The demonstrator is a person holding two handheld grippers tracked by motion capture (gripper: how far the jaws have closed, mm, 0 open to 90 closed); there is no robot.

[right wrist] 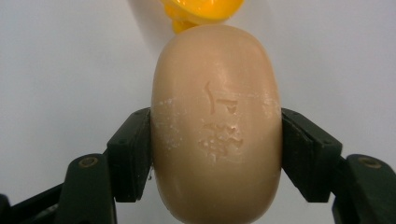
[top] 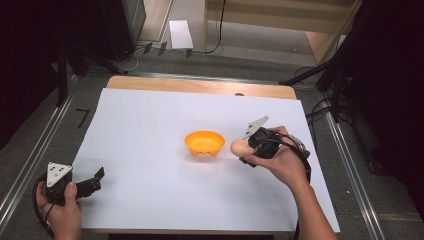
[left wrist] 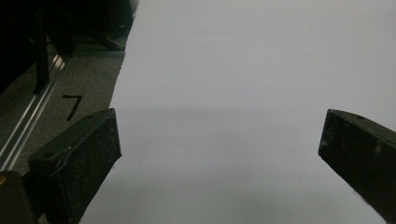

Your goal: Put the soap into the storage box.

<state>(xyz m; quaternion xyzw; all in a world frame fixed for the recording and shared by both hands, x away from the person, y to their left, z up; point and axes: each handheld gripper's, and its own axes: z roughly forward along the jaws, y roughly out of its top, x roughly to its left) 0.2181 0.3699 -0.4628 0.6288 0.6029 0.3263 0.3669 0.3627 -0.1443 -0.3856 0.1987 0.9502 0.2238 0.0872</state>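
A tan oval bar of soap (right wrist: 217,126) with stamped marks sits clamped between the black jaws of my right gripper (right wrist: 216,154), pads pressing both its sides. From above, the soap (top: 238,147) hangs just right of an orange bowl (top: 204,143) at the middle of the white sheet, with the right gripper (top: 248,148) behind it. The bowl's rim (right wrist: 201,9) peeks over the soap. My left gripper (top: 95,180) rests at the sheet's near left corner, its jaws wide apart (left wrist: 219,144) with nothing between them.
The white sheet (top: 150,125) covers a wooden table (top: 200,85). Grey floor with metal rails (top: 35,150) runs along both sides. A black mark (left wrist: 72,105) lies on the floor left of the sheet. Dark stands crowd the far corners.
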